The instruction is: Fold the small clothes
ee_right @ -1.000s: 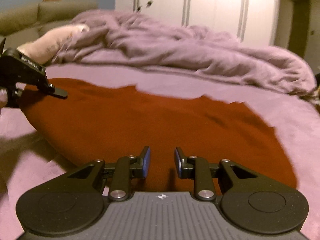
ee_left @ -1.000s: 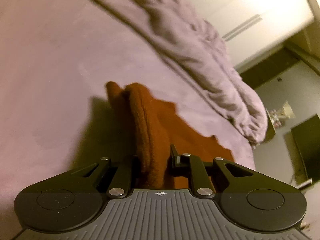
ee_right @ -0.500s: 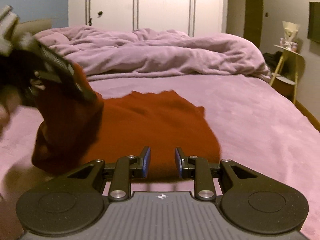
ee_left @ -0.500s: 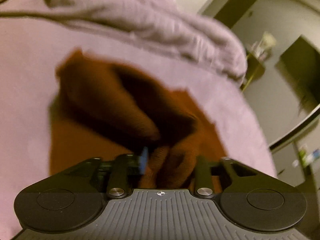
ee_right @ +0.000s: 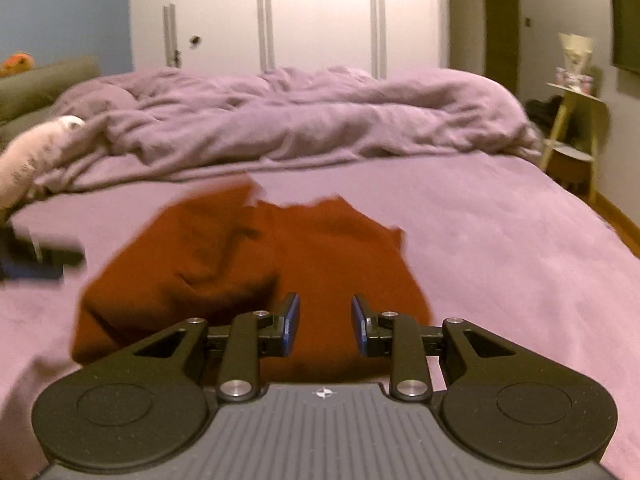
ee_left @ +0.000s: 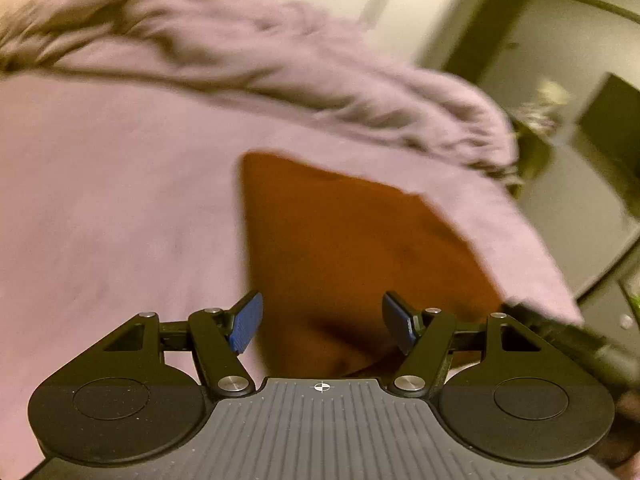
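A rust-brown garment lies folded over on the purple bed sheet. My left gripper is open and empty, its jaws wide apart just above the garment's near edge. In the right wrist view the garment shows as a doubled heap, its left half laid over the rest. My right gripper is open and empty, close over the garment's near edge. The left gripper shows blurred at the left edge of the right wrist view.
A crumpled purple duvet lies across the far side of the bed. White wardrobe doors stand behind it. A small side table stands at the bed's right. The bed's right edge drops to the floor.
My left gripper carried one side of the garment over the rest, let go and opened wide. It has drawn back to the left. My right gripper stayed open.
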A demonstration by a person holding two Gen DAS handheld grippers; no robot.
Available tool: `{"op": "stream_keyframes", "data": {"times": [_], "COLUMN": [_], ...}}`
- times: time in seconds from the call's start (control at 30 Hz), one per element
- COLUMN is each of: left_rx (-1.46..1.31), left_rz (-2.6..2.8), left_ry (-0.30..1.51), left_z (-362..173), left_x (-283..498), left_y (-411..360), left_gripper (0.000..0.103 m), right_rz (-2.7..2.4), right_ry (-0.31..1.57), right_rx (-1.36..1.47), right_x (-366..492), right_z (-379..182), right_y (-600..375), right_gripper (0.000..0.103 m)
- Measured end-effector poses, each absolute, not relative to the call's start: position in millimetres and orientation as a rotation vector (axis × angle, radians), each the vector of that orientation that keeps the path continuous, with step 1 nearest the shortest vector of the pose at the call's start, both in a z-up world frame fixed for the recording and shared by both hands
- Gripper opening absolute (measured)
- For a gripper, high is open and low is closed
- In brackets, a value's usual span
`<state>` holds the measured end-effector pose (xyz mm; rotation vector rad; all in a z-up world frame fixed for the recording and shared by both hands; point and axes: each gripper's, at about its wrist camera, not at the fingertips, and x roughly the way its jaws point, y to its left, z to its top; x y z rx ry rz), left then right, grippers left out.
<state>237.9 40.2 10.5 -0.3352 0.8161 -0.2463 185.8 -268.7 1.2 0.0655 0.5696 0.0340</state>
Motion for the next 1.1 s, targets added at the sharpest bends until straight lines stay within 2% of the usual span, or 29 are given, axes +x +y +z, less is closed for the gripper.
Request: {"op": "stream_keyframes", "data": {"times": [0.1,0.2,0.27,0.4,0.43,0.47,0.6,0.7,0.73,0.83,0.9,0.93,1.0,1.07,1.1], "left_rx": [-0.359,-0.325,-0.303,-0.25,-0.241,-0.231,-0.239,-0.261,-0.269,-0.266,-0.258,-0.252,-0.255,-0.272,-0.282], "left_rz": [-0.215,-0.226,-0.246,-0.272,-0.266,-0.254,-0.219,-0.217,-0.224,-0.239,-0.24,-0.239,-0.235,-0.231,-0.226], "left_ry": [0.873,0.916,0.924,0.95,0.958,0.954,0.921,0.909,0.912,0.937,0.941,0.938,0.933,0.939,0.942], "left_z": [-7,-17,-22,-29,-31,-33,-26,-22,-22,-24,-25,-24,-24,-26,-27], "left_x": [238,236,232,234,235,235,230,227,227,227,224,224,224,226,227], "left_y": [50,46,40,22,19,17,22,33,34,32,30,30,34,35,35], "left_gripper": [0.072,0.072,0.074,0.077,0.077,0.077,0.074,0.076,0.077,0.076,0.075,0.076,0.076,0.076,0.076], "right_rz": [0.12,0.198,0.28,0.343,0.35,0.37,0.363,0.331,0.311,0.239,0.263,0.265,0.279,0.268,0.249], "right_ry": [0.572,0.603,0.657,0.771,0.797,0.803,0.761,0.681,0.687,0.784,0.76,0.756,0.765,0.735,0.72], "right_rx": [0.111,0.158,0.188,0.182,0.198,0.207,0.079,0.131,0.139,0.169,0.185,0.197,0.23,0.246,0.25], "right_x": [205,222,232,251,255,257,252,241,240,244,241,240,241,241,241], "right_z": [11,14,12,-8,-13,-15,-8,10,8,-25,-36,-33,-24,-12,-7], "right_y": [-254,-243,-236,-228,-228,-227,-216,-234,-241,-257,-264,-266,-270,-276,-280], "right_gripper": [0.028,0.036,0.056,0.056,0.046,0.018,0.014,0.011,0.007,0.006,0.006,0.008,0.019,0.042,0.049]}}
